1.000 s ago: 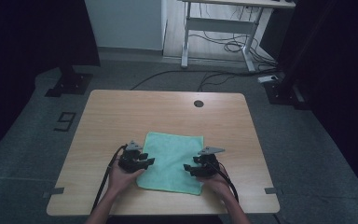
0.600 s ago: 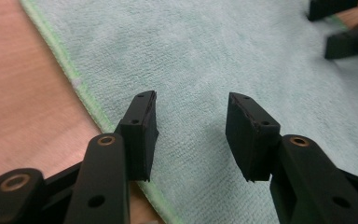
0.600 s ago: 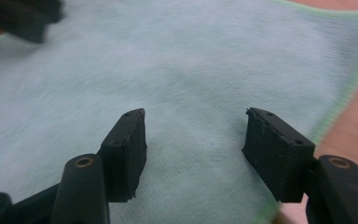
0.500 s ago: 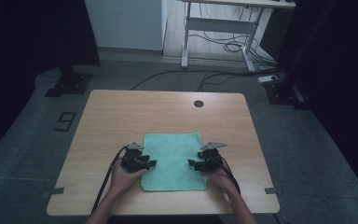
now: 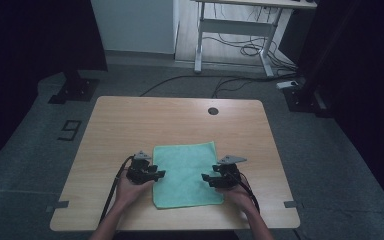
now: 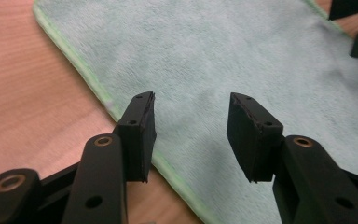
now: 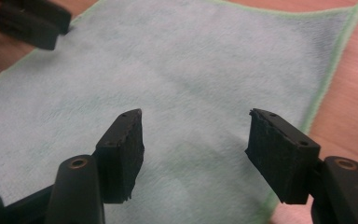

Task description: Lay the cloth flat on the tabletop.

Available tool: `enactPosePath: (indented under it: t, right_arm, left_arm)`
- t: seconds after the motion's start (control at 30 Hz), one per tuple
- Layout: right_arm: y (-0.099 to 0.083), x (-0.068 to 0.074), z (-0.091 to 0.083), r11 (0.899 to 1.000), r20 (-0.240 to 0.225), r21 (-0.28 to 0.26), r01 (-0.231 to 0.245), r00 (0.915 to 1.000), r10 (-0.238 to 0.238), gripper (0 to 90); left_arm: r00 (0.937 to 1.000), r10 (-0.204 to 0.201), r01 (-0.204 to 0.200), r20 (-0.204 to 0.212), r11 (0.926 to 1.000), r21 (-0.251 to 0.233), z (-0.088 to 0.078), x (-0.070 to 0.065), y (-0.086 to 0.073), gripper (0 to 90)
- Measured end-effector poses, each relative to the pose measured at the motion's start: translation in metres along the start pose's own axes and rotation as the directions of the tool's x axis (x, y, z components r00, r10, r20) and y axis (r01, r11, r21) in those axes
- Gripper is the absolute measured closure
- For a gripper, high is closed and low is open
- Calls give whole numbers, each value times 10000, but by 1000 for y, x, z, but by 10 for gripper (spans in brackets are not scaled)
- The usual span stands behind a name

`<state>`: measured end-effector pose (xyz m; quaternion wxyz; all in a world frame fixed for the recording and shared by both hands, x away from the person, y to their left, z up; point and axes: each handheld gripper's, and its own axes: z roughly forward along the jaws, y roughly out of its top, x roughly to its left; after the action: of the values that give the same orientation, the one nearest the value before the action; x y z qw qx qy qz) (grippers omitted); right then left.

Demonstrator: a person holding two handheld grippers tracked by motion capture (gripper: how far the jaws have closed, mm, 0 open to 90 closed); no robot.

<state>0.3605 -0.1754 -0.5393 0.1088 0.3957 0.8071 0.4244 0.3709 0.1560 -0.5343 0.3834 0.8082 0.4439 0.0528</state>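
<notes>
A light green cloth (image 5: 187, 172) lies flat on the wooden table (image 5: 180, 120), near the front edge. My left gripper (image 5: 156, 175) rests at the cloth's left edge, open, its jaws over the hem with nothing between them. In the left gripper view the cloth (image 6: 223, 60) spreads ahead and the gripper (image 6: 191, 128) stands open above its green border. My right gripper (image 5: 207, 178) sits at the cloth's right edge, also open. In the right gripper view the cloth (image 7: 177, 70) lies under the open gripper (image 7: 193, 144), and the other gripper's jaws show at the top left.
A round cable hole (image 5: 213, 111) sits at the table's far middle. Beyond the table stand a white desk frame (image 5: 235, 30) with cables on the floor and dark stands (image 5: 75, 85) at the left and right.
The cloth has been straightened so its edges run square to the table. Both grippers have shifted slightly outward and forward along its left and right edges.
</notes>
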Motion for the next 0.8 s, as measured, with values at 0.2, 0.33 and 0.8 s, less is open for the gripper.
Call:
enactPosePath:
  t: [0.2, 0.33, 0.8]
  right_arm:
    - [-9, 3, 3, 9996, -234, 129, -271, 9994, 274, 351]
    - [-14, 2, 1, 9992, -248, 146, -378, 9990, 382, 350]
    - [-19, 1, -8, 9991, -96, -236, -340, 9994, 338, 351]
  left_arm:
    - [9999, 79, -78, -99, 9999, 116, 9, 0, 4, 532]
    - [9999, 60, -59, -86, 9999, 95, 13, 2, 9, 535]
    - [9996, 162, -171, -249, 9992, -369, 3, -3, 15, 498]
